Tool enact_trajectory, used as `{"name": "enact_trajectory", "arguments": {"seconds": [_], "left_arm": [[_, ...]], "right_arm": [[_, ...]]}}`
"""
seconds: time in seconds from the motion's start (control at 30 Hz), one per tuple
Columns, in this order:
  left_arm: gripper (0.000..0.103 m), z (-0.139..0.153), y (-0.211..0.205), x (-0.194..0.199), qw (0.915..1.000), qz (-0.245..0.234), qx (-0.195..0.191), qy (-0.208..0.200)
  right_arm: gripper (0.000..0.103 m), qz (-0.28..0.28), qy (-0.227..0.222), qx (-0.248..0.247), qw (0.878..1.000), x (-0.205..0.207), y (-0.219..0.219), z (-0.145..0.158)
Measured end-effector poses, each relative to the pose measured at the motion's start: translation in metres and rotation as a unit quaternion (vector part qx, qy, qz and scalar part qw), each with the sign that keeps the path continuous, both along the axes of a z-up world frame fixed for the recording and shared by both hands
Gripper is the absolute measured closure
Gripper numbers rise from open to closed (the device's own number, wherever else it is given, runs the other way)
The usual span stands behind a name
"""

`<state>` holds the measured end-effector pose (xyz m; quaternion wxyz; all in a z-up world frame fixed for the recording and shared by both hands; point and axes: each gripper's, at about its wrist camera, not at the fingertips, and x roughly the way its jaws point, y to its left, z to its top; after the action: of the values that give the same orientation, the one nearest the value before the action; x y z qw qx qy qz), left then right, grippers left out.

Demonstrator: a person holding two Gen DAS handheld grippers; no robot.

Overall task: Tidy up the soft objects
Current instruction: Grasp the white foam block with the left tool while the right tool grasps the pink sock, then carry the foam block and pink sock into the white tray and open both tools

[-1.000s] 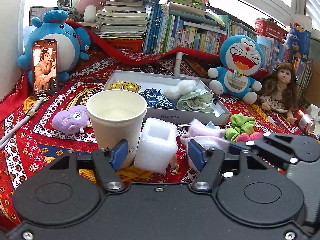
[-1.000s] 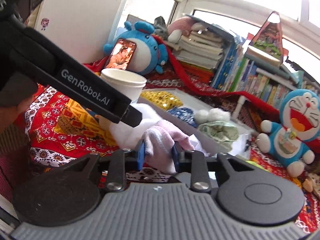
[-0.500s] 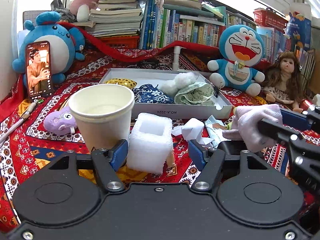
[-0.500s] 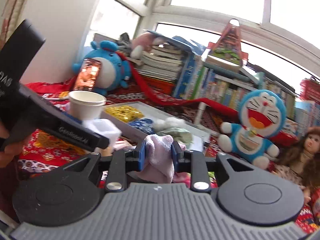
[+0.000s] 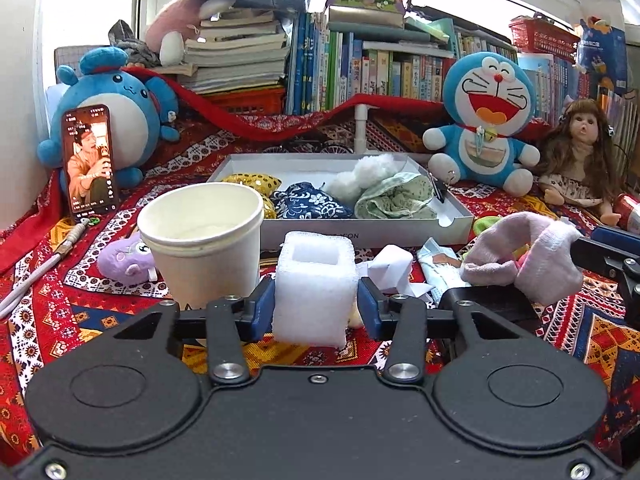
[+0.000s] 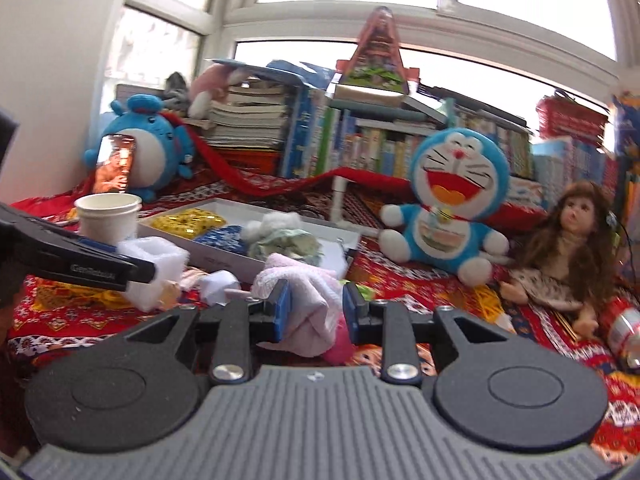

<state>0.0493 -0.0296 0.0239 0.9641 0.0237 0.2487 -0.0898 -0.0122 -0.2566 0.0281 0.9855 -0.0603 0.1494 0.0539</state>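
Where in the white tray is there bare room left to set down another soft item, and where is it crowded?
The white tray has bare floor along its back wall and in its right front corner. Its front is crowded: yellow sequin pouch, blue floral cloth, white fluff, green cloth.

We record, on the patterned red cloth (image 5: 568, 336), a shallow white cardboard tray (image 5: 454, 210) at centre, holding a folded navy floral cloth (image 5: 310, 202) and a crumpled pale green cloth (image 5: 394, 200) side by side. Before the tray — a white paper cup (image 5: 204, 240) at left, a hollow white foam block (image 5: 314, 284) just right of it. Behind the tray's right corner sits a blue cat plush (image 5: 486, 120); right of that, a brown-haired doll (image 5: 580, 152).
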Motion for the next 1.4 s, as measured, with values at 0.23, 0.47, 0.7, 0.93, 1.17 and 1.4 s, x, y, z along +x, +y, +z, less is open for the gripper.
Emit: {"name": "enact_trajectory", "arguments": {"seconds": [0.23, 0.47, 0.7, 0.93, 1.17, 1.4], "left_arm": [[0.061, 0.005, 0.006, -0.032, 0.9996, -0.019, 0.015, -0.014], [0.05, -0.006, 0.01, -0.041, 0.9993, -0.021, 0.028, -0.011], [0.04, -0.01, 0.01, -0.029, 0.9999, -0.008, 0.007, -0.009], [0.04, -0.021, 0.009, -0.018, 0.9999, -0.006, 0.003, 0.008], [0.061, -0.02, 0.008, -0.022, 1.0, -0.007, 0.005, 0.001], [0.061, -0.003, 0.008, -0.029, 0.9995, -0.015, 0.003, -0.026]], "right_arm": [[0.069, -0.028, 0.022, 0.051, 0.998, -0.002, -0.024, -0.009], [0.048, -0.012, 0.049, 0.132, 0.99, 0.002, -0.038, -0.02], [0.026, -0.015, 0.06, 0.153, 0.986, 0.013, -0.036, -0.028], [0.026, -0.038, 0.068, 0.176, 0.981, 0.024, -0.039, -0.035], [0.072, -0.049, 0.071, 0.183, 0.979, 0.02, -0.041, -0.033], [0.075, -0.052, 0.05, 0.189, 0.979, 0.016, -0.046, -0.019]]}}
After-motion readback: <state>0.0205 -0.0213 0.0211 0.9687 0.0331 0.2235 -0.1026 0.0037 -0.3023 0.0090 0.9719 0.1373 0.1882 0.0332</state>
